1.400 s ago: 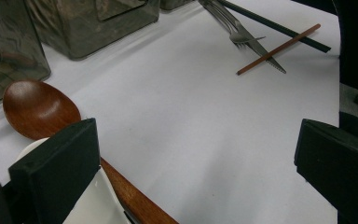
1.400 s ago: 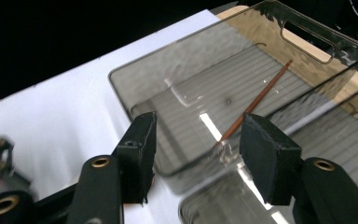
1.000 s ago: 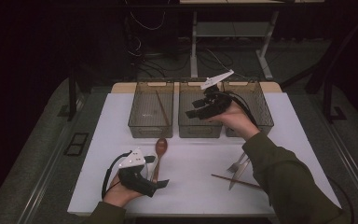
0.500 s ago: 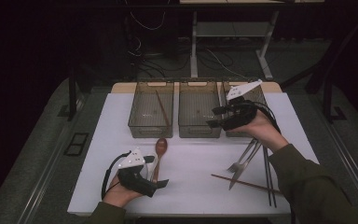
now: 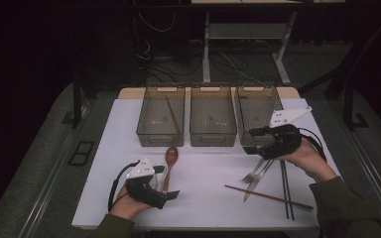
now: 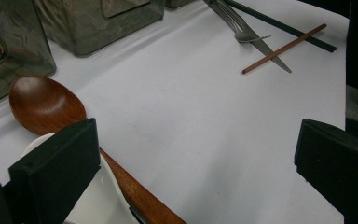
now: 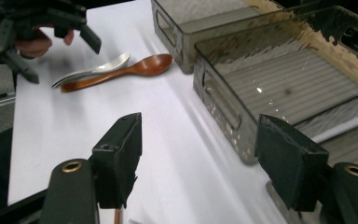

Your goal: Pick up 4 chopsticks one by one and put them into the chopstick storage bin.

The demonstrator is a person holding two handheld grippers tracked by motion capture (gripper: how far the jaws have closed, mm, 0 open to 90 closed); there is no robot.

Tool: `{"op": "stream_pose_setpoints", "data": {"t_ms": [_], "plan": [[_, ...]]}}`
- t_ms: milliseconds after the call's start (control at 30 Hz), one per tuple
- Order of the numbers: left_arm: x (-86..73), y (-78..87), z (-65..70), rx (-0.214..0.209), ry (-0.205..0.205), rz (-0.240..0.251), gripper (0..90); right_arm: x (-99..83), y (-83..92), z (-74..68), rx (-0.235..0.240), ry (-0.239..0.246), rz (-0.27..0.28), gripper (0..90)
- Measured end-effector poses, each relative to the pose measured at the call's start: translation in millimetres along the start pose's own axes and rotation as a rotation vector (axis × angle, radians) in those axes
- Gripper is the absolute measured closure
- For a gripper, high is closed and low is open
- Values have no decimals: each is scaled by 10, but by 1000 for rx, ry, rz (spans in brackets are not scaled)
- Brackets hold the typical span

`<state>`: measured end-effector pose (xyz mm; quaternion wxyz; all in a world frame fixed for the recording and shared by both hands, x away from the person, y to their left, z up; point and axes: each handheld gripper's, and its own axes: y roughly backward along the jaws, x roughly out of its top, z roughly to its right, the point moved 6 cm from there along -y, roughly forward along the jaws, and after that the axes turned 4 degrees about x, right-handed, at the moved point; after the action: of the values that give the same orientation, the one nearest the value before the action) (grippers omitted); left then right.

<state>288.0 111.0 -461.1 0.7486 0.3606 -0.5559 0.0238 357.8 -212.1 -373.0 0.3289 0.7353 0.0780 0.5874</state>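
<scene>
Both black jaws of the right gripper (image 5: 254, 140) have just been opening and stand apart, empty, now drawn back from over the middle clear plastic bin (image 5: 213, 119) to the steel fork (image 5: 254, 171) and knife (image 5: 258, 177), likely its next pick. Crossing them lie a brown wooden chopstick (image 5: 268, 196) and dark chopsticks (image 5: 286, 188), crowding that grab. Near the brown wooden spoon (image 5: 171, 156), the left gripper (image 5: 172, 194) waits open.
</scene>
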Motion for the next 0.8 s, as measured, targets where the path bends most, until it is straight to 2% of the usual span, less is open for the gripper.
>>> {"op": "stream_pose_setpoints", "data": {"t_ms": [500,800], "plan": [[-9,-12,-16,1,3,-6,0,-564,211,-124,11,-20,-32,319],[-7,10,-12,2,-16,-10,0,-863,247,-229,15,-19,-97,338]]}}
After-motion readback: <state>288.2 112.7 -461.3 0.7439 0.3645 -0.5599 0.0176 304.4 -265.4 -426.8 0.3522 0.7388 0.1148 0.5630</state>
